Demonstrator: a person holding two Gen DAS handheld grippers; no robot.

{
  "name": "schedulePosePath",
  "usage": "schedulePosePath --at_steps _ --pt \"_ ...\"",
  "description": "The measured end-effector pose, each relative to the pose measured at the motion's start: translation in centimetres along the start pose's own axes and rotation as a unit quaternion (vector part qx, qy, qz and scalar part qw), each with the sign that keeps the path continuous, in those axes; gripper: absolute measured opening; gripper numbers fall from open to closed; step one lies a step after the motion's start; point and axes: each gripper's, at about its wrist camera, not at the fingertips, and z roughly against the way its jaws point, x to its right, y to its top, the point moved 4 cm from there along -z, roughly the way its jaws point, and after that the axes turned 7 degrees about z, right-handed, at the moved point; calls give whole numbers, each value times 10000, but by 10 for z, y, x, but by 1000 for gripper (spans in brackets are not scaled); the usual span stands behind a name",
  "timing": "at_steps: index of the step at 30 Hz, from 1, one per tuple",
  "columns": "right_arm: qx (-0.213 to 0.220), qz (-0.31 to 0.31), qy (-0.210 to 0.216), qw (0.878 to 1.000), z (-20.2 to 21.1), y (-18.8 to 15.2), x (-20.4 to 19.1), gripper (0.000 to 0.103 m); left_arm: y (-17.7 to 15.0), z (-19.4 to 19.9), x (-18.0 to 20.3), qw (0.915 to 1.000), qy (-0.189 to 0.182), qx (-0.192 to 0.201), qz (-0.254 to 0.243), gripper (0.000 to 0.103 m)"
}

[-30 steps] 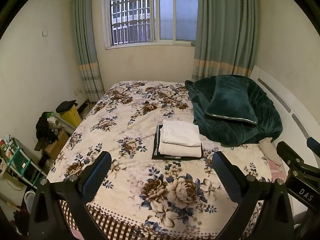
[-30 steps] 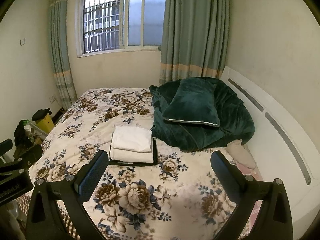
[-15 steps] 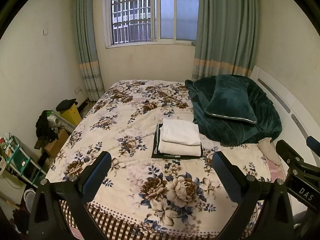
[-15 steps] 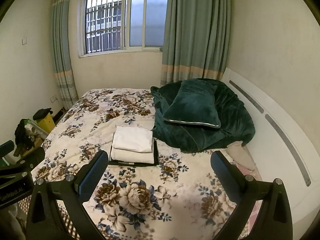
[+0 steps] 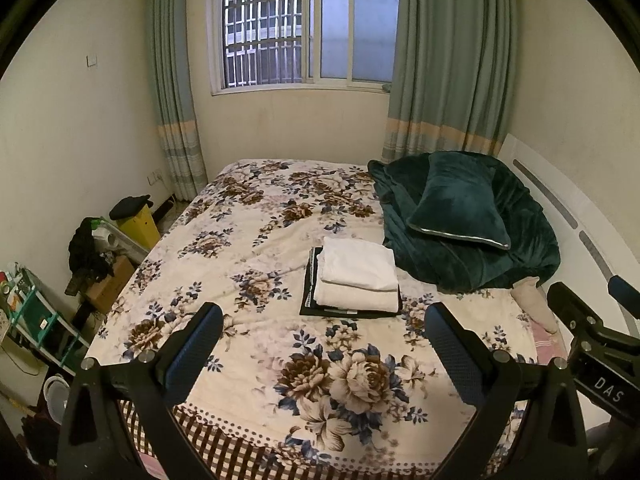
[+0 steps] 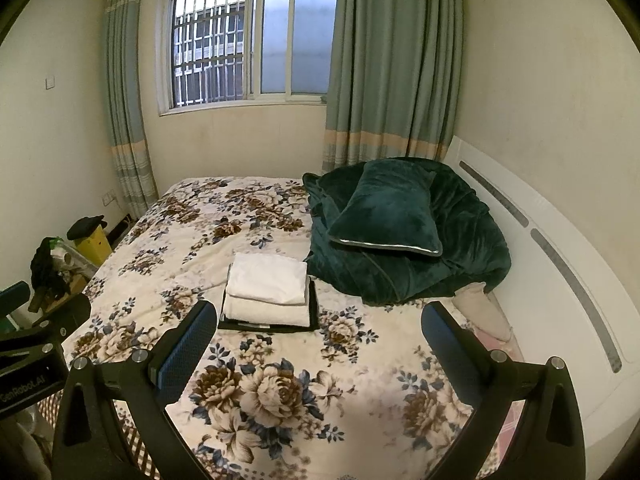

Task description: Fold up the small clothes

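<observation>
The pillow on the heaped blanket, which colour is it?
Dark green pillow with a pale edge; right wrist view shows it best.

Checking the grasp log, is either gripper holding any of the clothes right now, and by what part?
Nothing is held: left gripper and right gripper are open, short of the folded stack.

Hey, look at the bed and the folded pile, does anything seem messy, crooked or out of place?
Nothing much stands out. The folded stack sits neat: two white pieces on a dark one. The green blanket is heaped loosely by the headboard with a pillow on it. Both grippers, left and right, are open and empty.
</observation>
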Motion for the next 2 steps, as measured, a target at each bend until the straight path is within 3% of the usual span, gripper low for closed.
schedulePosePath --at_steps 2 --pt "-16 -3 11 10000 0 0 1 103 1 1 3 10000 28 6 -29 103"
